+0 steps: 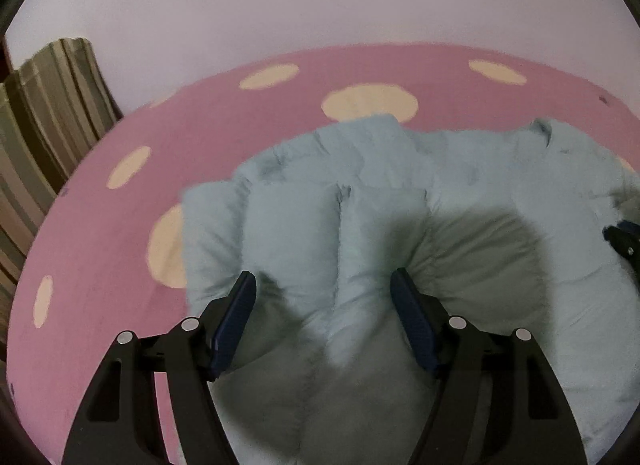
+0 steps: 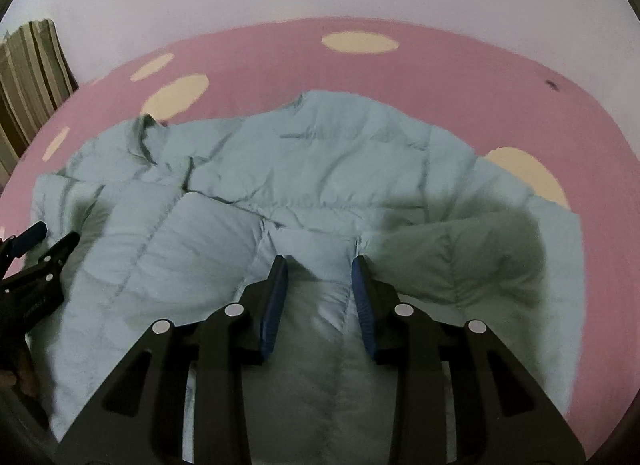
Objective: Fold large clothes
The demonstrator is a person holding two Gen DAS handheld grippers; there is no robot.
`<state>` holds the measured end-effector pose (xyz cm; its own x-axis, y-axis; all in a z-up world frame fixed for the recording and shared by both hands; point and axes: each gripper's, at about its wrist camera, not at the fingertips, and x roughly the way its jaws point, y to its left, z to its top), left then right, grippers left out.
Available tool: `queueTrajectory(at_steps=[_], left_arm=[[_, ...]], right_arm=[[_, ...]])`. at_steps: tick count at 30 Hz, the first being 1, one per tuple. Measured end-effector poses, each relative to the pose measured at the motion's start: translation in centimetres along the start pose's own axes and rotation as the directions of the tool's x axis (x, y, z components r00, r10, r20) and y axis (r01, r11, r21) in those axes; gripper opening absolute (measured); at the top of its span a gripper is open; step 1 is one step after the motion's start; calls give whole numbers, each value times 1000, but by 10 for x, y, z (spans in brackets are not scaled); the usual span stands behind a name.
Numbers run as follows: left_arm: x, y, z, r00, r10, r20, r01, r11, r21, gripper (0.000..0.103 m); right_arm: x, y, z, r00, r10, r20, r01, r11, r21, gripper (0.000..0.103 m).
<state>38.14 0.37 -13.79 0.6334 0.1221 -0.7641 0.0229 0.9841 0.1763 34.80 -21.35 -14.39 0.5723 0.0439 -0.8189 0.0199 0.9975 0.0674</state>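
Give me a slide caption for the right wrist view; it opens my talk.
Right tool open over a pale blue puffer jacket spread on a pink dotted sheet.

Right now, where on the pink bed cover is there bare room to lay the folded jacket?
Bare cover lies beyond the light blue puffer jacket, a wide band of pink spotted bed cover up to the wall, and another strip between the jacket's left edge and the striped curtain. The near middle is crowded: jacket under both the left gripper and right gripper.

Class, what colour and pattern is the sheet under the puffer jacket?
The sheet is pink with large cream dots, clearest in the right wrist view.
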Motion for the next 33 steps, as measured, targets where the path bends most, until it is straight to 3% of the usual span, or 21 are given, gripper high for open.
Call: queueTrajectory(at_steps=[4,6,7,9,12,18,24,33], left_arm=[[-32,8,-19,998,-22,56,24,999,-33,70],[-28,8,-26,999,-27,28,28,999,-42,70],[-16,6,-32,999,-29,-23,28,999,-35,70],[-2,4,-36,997,-42,-58,40,999,-33,70],[6,-3,-36,997,-24,-67,24,1000,-2,70],[-41,15,-49,998,-51,-31,50,998,-34,69],[-110,54,-112,997,-71,10,71,993,-94,71],[-166,98,-203,995,-92,-36,84,982,-166,74]], right_arm=[[-35,-10,-27,997,-38,63,38,999,-1,42],[-39,-19,-43,995,-78,61,77,997,14,43],[-33,-23,-52,994,-106,27,105,994,22,43],[-18,-32,-59,997,-76,-21,76,996,41,43],[-11,-32,-59,998,-65,-22,66,997,43,43],[-58,-38,-70,999,-46,28,44,997,68,45],[-127,-62,-129,996,-60,61,53,993,108,55],[-177,-92,-234,997,-79,-12,80,983,164,64]])
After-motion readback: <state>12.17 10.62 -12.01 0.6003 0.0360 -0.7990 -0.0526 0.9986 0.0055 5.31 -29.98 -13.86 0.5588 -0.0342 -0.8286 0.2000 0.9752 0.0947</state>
